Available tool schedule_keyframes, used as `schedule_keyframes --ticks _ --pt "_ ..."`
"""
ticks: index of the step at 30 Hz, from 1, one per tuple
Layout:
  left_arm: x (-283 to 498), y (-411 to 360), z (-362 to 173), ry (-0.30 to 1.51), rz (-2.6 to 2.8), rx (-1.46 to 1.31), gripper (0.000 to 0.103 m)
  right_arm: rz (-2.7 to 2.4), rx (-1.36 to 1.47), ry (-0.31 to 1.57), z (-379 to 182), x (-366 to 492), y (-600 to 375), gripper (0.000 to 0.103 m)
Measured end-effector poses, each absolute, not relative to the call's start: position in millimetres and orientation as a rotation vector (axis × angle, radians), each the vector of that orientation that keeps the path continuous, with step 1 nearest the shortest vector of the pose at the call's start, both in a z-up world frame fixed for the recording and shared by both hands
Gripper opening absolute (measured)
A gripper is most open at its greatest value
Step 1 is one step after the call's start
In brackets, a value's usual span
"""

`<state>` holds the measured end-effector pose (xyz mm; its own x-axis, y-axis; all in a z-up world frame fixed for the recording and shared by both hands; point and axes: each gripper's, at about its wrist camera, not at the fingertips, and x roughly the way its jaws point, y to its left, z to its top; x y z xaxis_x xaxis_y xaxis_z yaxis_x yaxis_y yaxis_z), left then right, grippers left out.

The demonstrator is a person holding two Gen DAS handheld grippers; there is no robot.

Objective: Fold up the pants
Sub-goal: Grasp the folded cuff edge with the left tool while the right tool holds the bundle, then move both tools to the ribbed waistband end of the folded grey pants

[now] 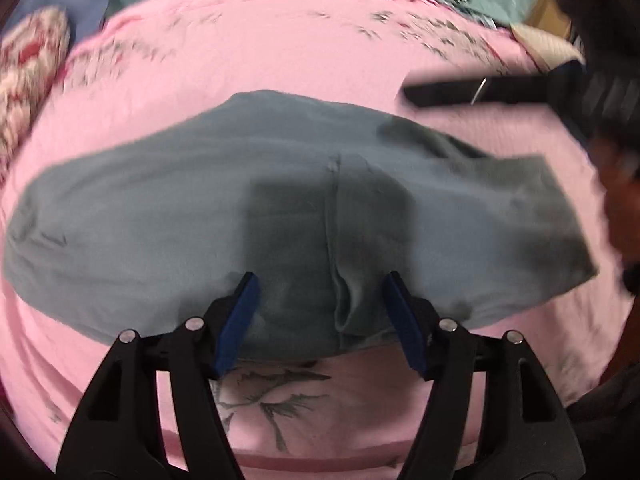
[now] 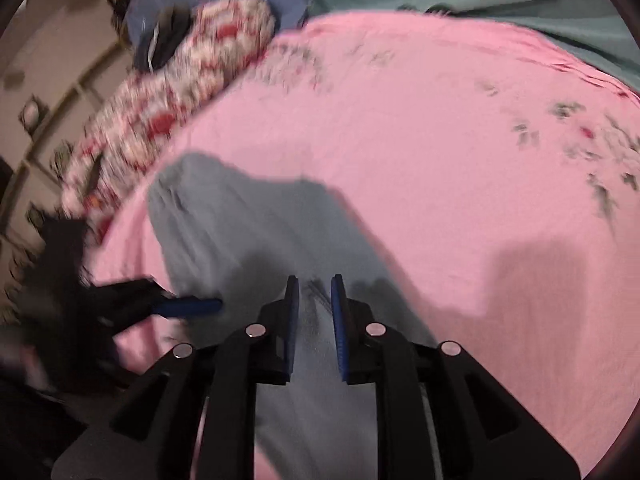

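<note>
The light is soft and even, with no shiny glare. A big dark shadow lies on the grey pants (image 1: 160, 216) just ahead of the left claw (image 1: 318, 280). Another shadow falls on the pink sheet (image 2: 440, 140) to the right of the right claw (image 2: 315, 282). Both pictures are a bit smeary, most of all far from the claws near the edges. The round lens bends everything, and the corners go black
</note>
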<state>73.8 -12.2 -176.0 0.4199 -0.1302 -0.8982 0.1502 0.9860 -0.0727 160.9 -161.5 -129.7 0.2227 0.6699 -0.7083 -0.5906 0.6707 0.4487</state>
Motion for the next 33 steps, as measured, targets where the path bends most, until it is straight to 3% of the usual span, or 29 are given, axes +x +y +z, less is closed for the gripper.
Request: schedule_keyframes --ticks 4,8,10,11,13,22,26,31,33 --pt "77 -6 -176 1.129 -0.178 -0.028 0.067 0.852 0.251 1.045 -123 145 -225 0.022" --pt "76 -9 -175 1.124 -0.182 -0.018 0.067 0.665 0.147 1.208 -186 127 -272 0.022" --pt "74 -9 -179 1.126 -0.183 -0.007 0.068 0.625 0.253 1.22 -198 123 -301 0.012" --pt "74 -9 -179 1.123 -0.184 -0.003 0.068 0.607 0.325 1.226 -192 118 -312 0.014" --pt "74 -10 -178 1.128 -0.181 -0.009 0.068 0.662 0.366 1.138 -167 99 -317 0.023" --pt "77 -12 -178 1.138 -0.157 -0.003 0.07 0.715 0.189 1.23 -183 44 -296 0.021" --pt "77 -13 -178 1.141 -0.136 -0.005 0.071 0.752 0.113 1.229 -189 41 -281 0.031" --pt "81 -11 -170 1.187 -0.097 -0.068 0.071 0.849 0.242 1.154 -163 43 -283 0.032" --pt "79 -6 -159 1.173 -0.085 -0.115 0.072 0.834 0.304 1.08 -155 49 -286 0.044"
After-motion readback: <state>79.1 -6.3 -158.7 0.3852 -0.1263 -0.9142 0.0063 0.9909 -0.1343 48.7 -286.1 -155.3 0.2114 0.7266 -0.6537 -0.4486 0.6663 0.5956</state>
